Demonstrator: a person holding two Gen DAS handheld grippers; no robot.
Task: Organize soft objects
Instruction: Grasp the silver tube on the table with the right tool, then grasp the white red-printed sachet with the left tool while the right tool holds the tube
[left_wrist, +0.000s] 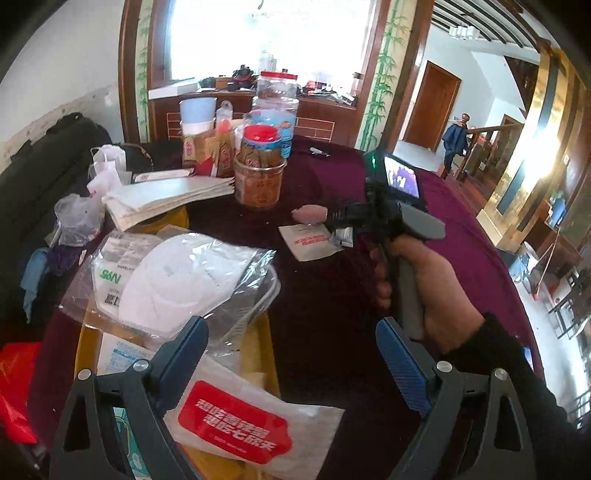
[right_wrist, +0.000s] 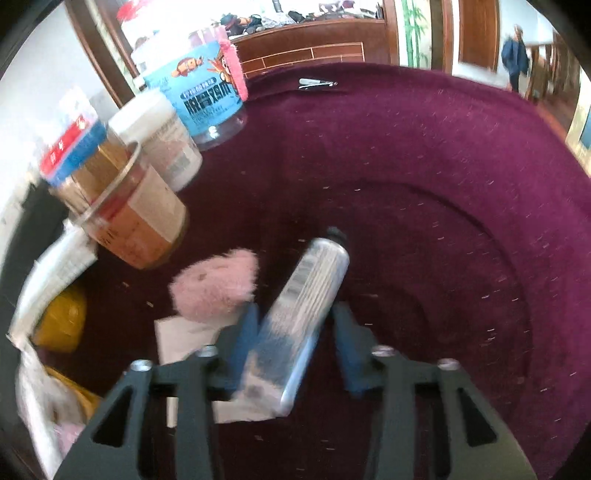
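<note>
My right gripper (right_wrist: 295, 314) is shut on a silver squeeze tube (right_wrist: 306, 299) with a black cap and holds it tilted above the purple tablecloth (right_wrist: 443, 206). In the left wrist view the right gripper (left_wrist: 338, 227) is over the table's middle, next to a pink fluffy puff (left_wrist: 309, 214). The puff (right_wrist: 218, 284) lies just left of the tube, beside a white packet (right_wrist: 184, 338). My left gripper (left_wrist: 291, 350) is open and empty above a bagged white N95 mask (left_wrist: 173, 280) and a white packet with a red label (left_wrist: 236, 421).
Jars and bottles (left_wrist: 260, 173) stand at the back left of the table, with a stack of papers (left_wrist: 166, 197) and plastic bags (left_wrist: 79, 218). A yellow tray (left_wrist: 264, 354) lies under the masks. A small clip (right_wrist: 317, 83) lies at the far edge.
</note>
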